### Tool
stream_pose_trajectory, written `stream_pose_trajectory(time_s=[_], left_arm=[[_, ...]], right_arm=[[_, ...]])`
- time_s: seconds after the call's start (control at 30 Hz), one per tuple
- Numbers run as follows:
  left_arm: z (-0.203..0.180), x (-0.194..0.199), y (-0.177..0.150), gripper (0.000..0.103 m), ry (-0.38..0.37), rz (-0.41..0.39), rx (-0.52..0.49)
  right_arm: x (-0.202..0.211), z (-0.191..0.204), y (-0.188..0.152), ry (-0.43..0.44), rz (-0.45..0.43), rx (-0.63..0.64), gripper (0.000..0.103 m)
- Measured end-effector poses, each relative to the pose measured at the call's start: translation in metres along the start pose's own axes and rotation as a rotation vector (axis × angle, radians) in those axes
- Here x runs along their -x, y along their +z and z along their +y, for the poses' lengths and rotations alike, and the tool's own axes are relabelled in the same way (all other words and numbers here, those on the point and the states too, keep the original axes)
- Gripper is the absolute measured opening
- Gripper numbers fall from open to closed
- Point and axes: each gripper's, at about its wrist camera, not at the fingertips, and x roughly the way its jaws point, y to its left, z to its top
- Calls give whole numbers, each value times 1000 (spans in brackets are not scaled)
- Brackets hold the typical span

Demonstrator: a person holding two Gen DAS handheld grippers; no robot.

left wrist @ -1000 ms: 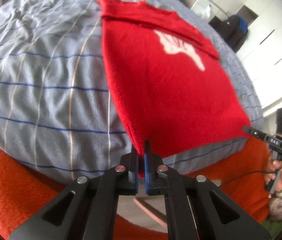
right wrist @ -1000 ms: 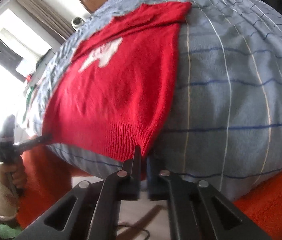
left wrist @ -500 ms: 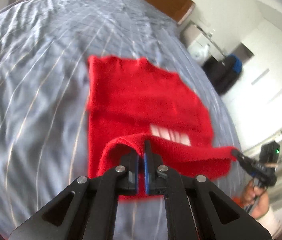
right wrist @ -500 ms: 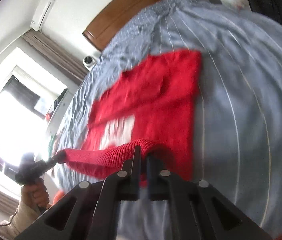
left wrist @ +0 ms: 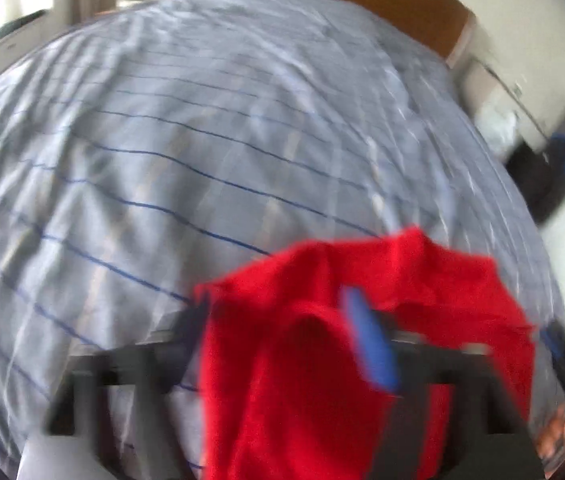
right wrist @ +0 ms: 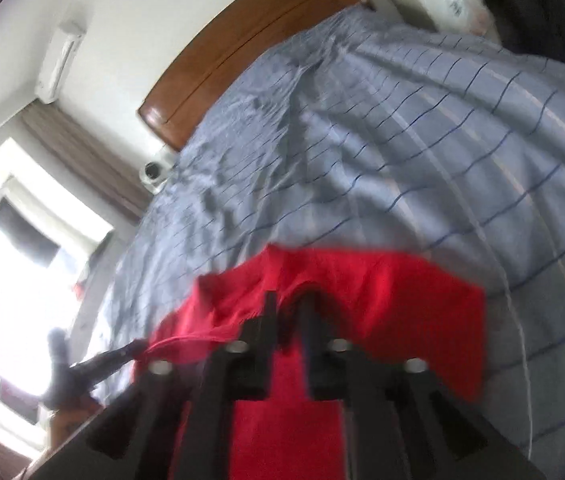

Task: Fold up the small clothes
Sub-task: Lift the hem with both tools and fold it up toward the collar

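A red knit sweater lies folded over on the blue-grey striped bedsheet. In the left wrist view my left gripper has its fingers spread wide apart, with red knit draped between them; one blue pad shows. The view is blurred. In the right wrist view my right gripper has a small gap between its fingers, right over the sweater's folded edge. The left gripper's tip touches the sweater's left corner there.
A wooden headboard stands at the far end of the bed. A white nightstand and a dark bag stand to the right of the bed. A bright window is on the left.
Both grippers carried the sweater's hem forward over its upper part. The left gripper's fingers have spread apart and the right gripper's fingers have parted slightly. The view now looks farther up the bed.
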Motion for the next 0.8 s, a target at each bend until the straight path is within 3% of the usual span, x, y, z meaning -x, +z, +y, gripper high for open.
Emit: stream_pose_trajectory(time_s=[0.07,0.2,0.27,0.33,0.37,0.43,0.47,0.53,0.57,0.67,0.8], left_arm=[[10,12,-6,83,-36,-38,14],[8,31,-33,85,-53,-45,-94],[0,31,-54,94,-72,2,-169],[1,20,-86,92,-24,118,-228],[4,19,-96,90,-9,138,-234],[15,42,-120,90,10,107,-242],[18,57,-128,90,23,89,-247],[18,87,-146,94,56,50,-264],[17,98,-154,97,70,36,-268],[17,114,-173,98,89,0,-257],[18,103,-190,98,113,29,-226]], right_arm=[[9,0,-5,-12,-5,10,29],[33,21,-23,-14,1,182,32],[33,30,-37,34,51,238,42],[27,34,-62,69,146,289,52],[22,32,-73,40,195,312,53],[18,13,-96,-96,273,335,51],[27,5,-100,-97,257,320,46],[60,-2,-104,-119,196,307,45],[75,-3,-106,-129,169,310,47],[119,-7,-116,-143,74,309,68],[134,-20,-146,-168,60,285,70]])
